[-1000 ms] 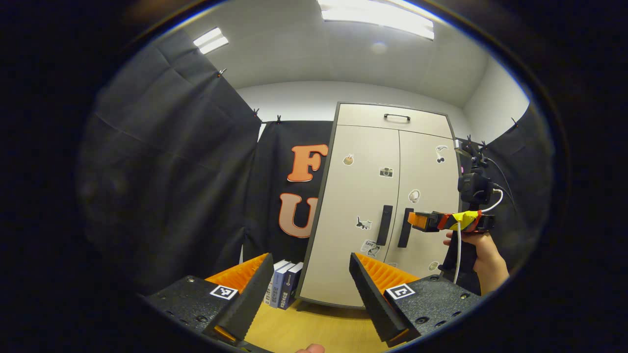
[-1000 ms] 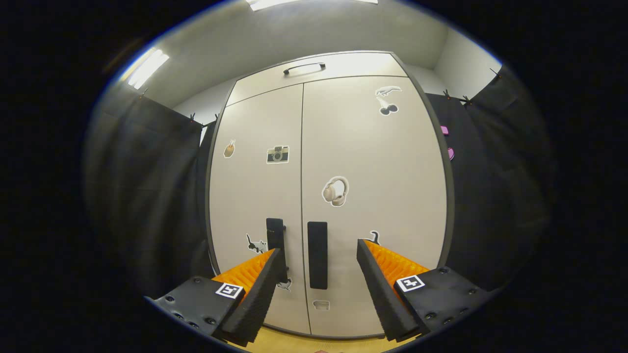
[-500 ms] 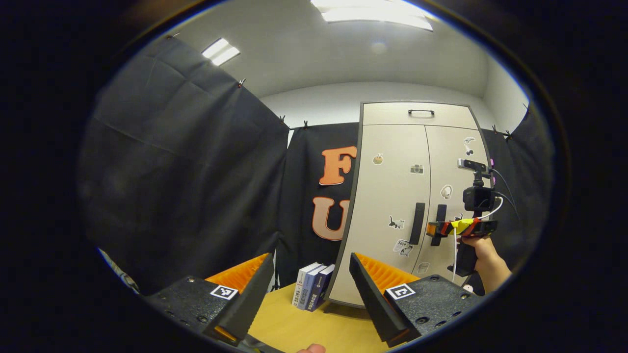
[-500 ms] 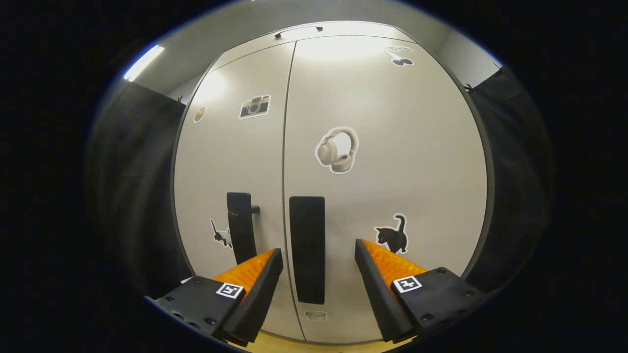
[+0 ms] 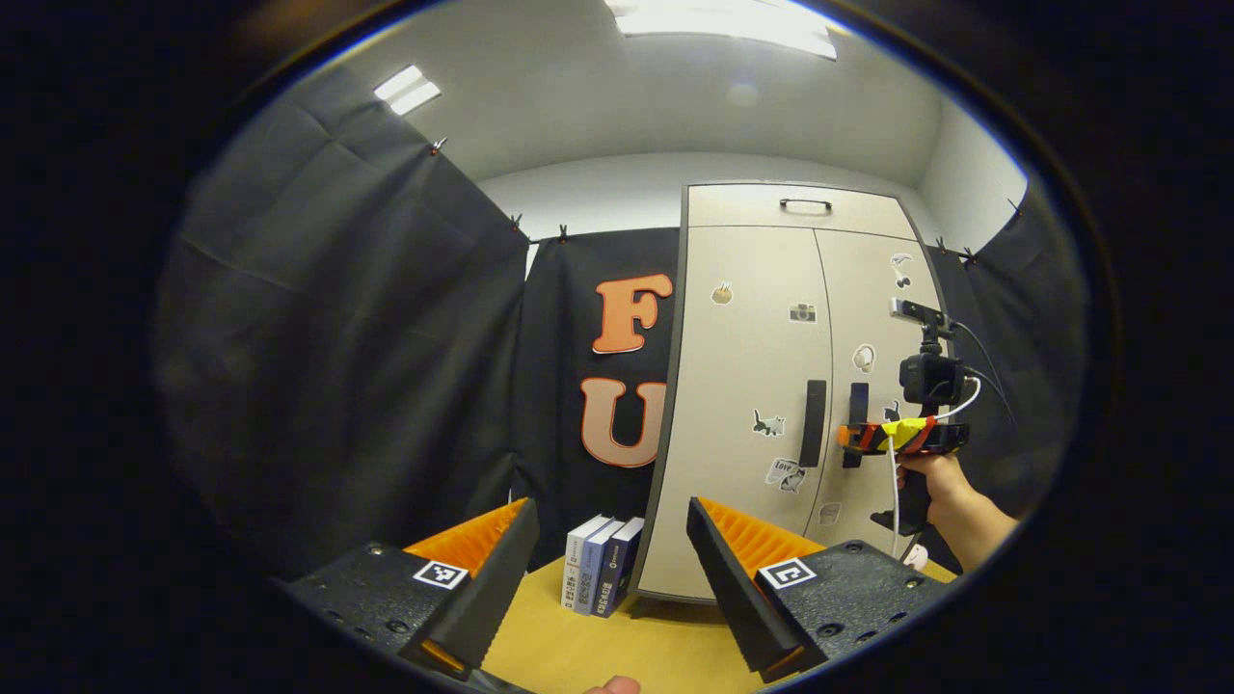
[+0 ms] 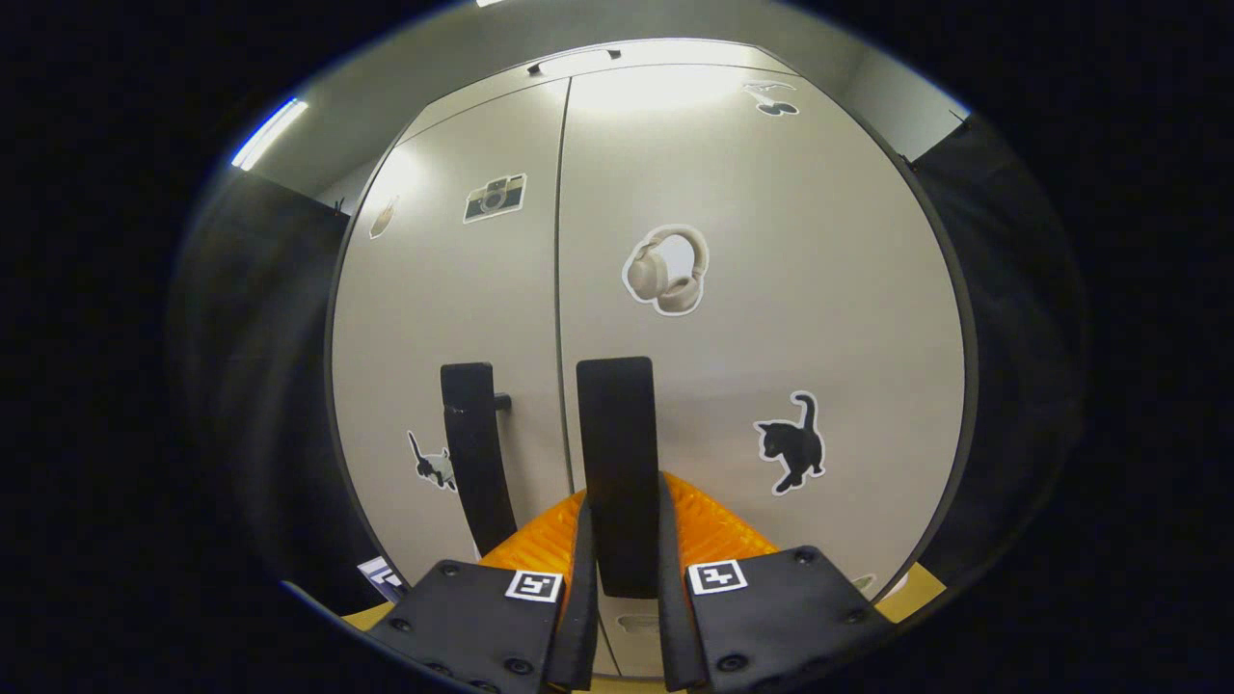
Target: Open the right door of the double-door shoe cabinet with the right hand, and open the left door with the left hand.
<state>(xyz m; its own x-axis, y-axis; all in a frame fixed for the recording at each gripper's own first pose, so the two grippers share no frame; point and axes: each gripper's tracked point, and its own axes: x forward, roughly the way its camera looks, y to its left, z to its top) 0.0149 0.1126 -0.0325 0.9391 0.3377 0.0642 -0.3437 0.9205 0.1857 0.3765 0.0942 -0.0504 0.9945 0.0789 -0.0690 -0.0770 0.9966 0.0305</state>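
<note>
We see the tall beige double-door shoe cabinet (image 6: pixel 733 289) with its dark frame standing upright on the yellow wooden floor (image 5: pixel 588 646), both doors closed. In the right gripper view, the flat black vertical handle of the right door (image 6: pixel 620 463) sits just right of the seam between the doors, and our right gripper (image 6: pixel 622 569) has its two fingers pressed against the handle's sides near its lower end, clamped on it. The black vertical handle of the left door (image 6: pixel 472 453) stands just across the seam, free of any contact. Stickers dot the doors: a headphone sticker (image 6: pixel 667 270) and a black cat sticker (image 6: pixel 792 443) on the right door, a camera sticker (image 6: pixel 495 197) on the left one.

In the left gripper view the cabinet (image 5: pixel 752 386) stands well ahead to the right, and we see the right gripper (image 5: pixel 853 439) at the right door's handle (image 5: pixel 857 410), held by a hand (image 5: pixel 940 477). Our left gripper (image 5: pixel 607 569) hangs well apart from the cabinet, its fingers spread wide with nothing between them. A few upright books (image 5: pixel 600 564) stand on the floor just beside the cabinet's left side, against the black cloth wall (image 5: pixel 366 366). A small black handle (image 5: pixel 806 204) sits on the cabinet's top panel.
</note>
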